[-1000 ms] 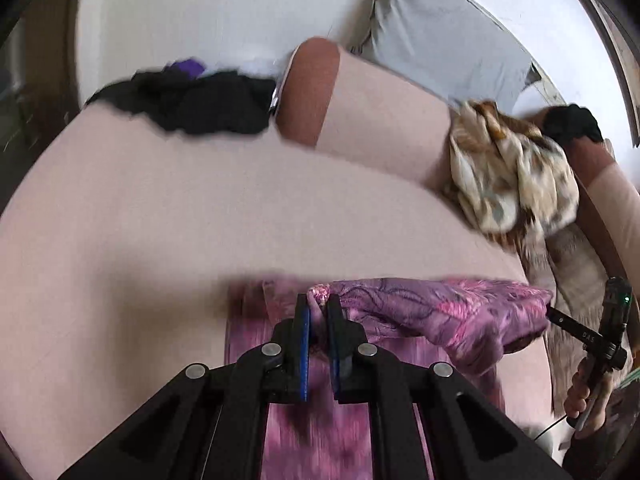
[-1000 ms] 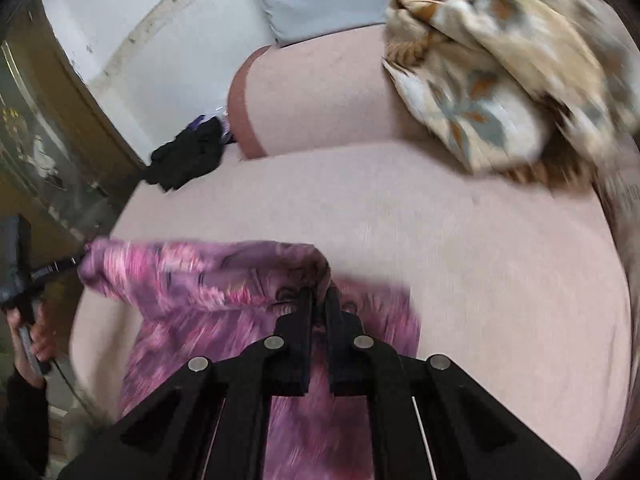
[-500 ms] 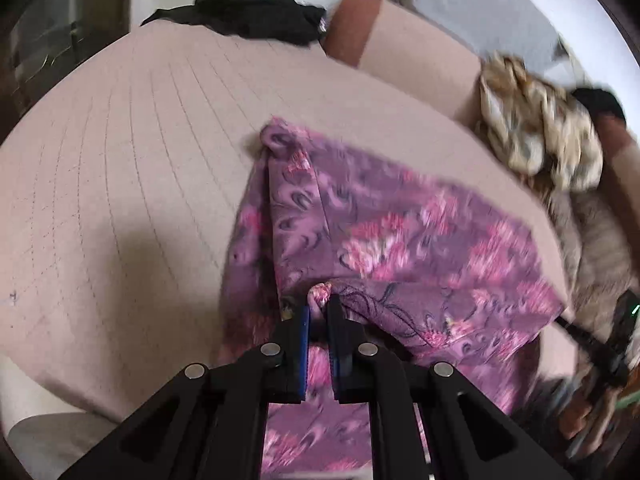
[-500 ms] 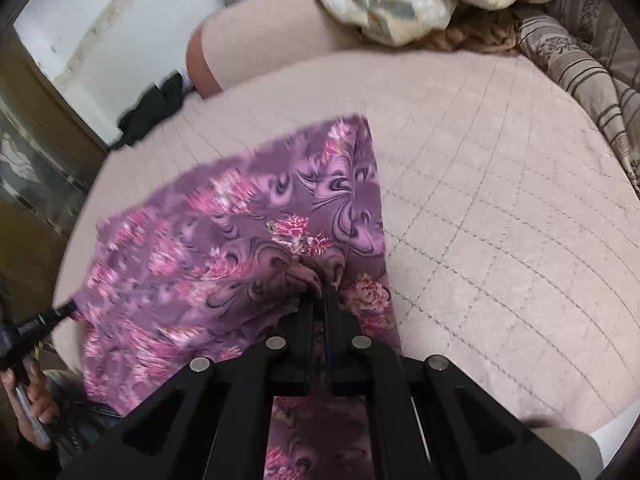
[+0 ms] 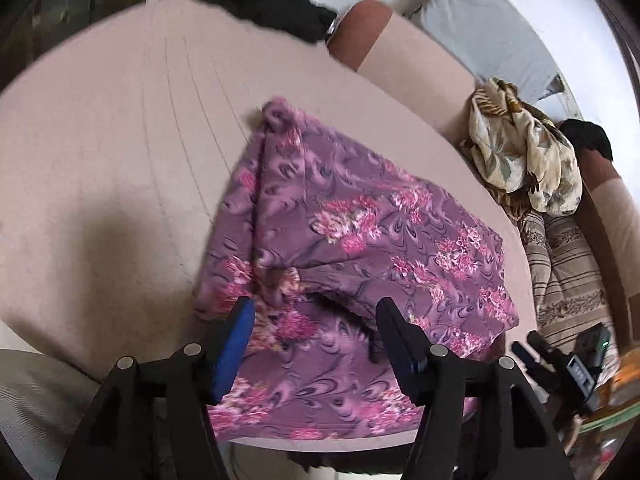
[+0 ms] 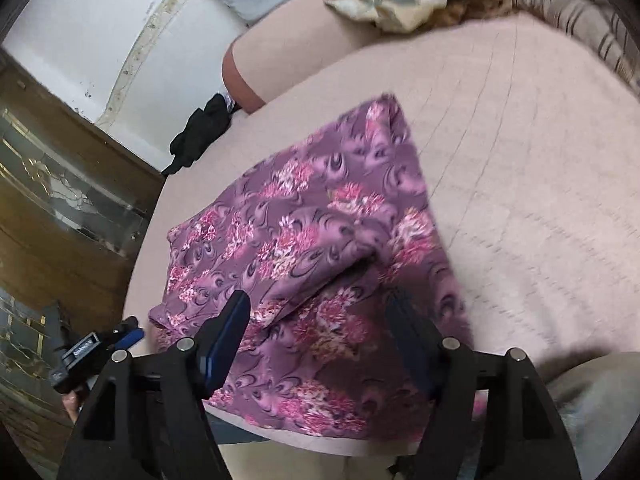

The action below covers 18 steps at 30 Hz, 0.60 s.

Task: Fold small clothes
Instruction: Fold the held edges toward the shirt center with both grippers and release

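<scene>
A purple garment with pink flowers (image 5: 352, 248) lies folded over on the pink quilted bed (image 5: 120, 152), its near edge at the bed's front. It also shows in the right wrist view (image 6: 320, 240). My left gripper (image 5: 314, 320) is open and empty, just above the garment's near left part. My right gripper (image 6: 320, 312) is open and empty above the garment's near right part. Each gripper shows small in the other's view, the right one (image 5: 560, 364) and the left one (image 6: 100, 344).
A black cloth (image 5: 272, 8) lies at the bed's far left. A pink bolster (image 5: 400, 60) and a grey pillow (image 5: 488, 36) lie at the back. A cream floral cloth (image 5: 528, 160) and striped fabric (image 5: 568, 264) sit at the right. A brown cabinet (image 6: 60, 200) stands left.
Both grippers laid the garment's upper layer down on the bed, then opened and let go of it. The garment now lies flat and folded.
</scene>
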Each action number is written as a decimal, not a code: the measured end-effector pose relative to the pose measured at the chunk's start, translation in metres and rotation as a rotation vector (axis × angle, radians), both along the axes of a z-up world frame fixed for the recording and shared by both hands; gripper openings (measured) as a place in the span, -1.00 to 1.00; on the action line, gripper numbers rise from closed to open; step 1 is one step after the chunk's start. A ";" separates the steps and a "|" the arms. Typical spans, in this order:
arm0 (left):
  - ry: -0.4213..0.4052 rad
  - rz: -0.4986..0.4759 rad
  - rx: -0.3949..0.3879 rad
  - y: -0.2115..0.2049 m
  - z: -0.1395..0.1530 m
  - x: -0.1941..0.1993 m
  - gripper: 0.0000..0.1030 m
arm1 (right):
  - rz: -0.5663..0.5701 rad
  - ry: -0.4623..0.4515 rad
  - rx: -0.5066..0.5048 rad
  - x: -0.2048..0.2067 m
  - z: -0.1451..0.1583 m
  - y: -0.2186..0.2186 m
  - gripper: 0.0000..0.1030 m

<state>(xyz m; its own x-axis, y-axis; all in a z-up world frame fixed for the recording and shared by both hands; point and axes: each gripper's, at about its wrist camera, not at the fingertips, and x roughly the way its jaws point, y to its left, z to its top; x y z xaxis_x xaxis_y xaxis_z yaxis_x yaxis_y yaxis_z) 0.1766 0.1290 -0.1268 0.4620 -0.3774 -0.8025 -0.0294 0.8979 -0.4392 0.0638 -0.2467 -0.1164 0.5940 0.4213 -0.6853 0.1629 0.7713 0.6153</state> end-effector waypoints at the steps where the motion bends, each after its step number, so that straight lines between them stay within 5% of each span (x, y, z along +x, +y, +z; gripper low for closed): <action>1: 0.020 -0.003 -0.048 -0.003 -0.003 0.007 0.30 | 0.013 0.006 0.025 0.005 -0.004 0.002 0.35; 6: 0.107 0.051 -0.211 0.001 -0.038 0.028 0.22 | 0.026 0.046 0.105 0.035 -0.026 0.008 0.28; 8: 0.126 0.064 -0.228 0.005 -0.049 0.032 -0.04 | 0.010 0.081 0.117 0.041 -0.038 0.003 -0.36; 10: 0.114 0.072 -0.246 0.007 -0.048 0.030 -0.08 | 0.004 0.100 0.107 0.042 -0.043 0.001 -0.65; 13: 0.095 0.079 -0.213 0.004 -0.047 0.029 -0.41 | 0.003 0.076 0.067 0.038 -0.037 0.002 -0.84; 15: 0.093 0.091 -0.196 0.004 -0.048 0.029 -0.81 | 0.018 0.068 0.020 0.038 -0.032 0.006 -0.84; 18: 0.036 0.069 -0.176 0.005 -0.037 0.024 -0.92 | 0.024 0.073 -0.054 0.036 -0.028 0.012 -0.86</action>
<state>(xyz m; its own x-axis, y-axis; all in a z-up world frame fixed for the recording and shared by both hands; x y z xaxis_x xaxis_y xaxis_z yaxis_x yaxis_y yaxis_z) 0.2004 0.1339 -0.1640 0.4639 -0.4819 -0.7433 -0.1063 0.8027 -0.5868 0.0993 -0.2344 -0.1447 0.5323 0.3956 -0.7484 0.1870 0.8073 0.5598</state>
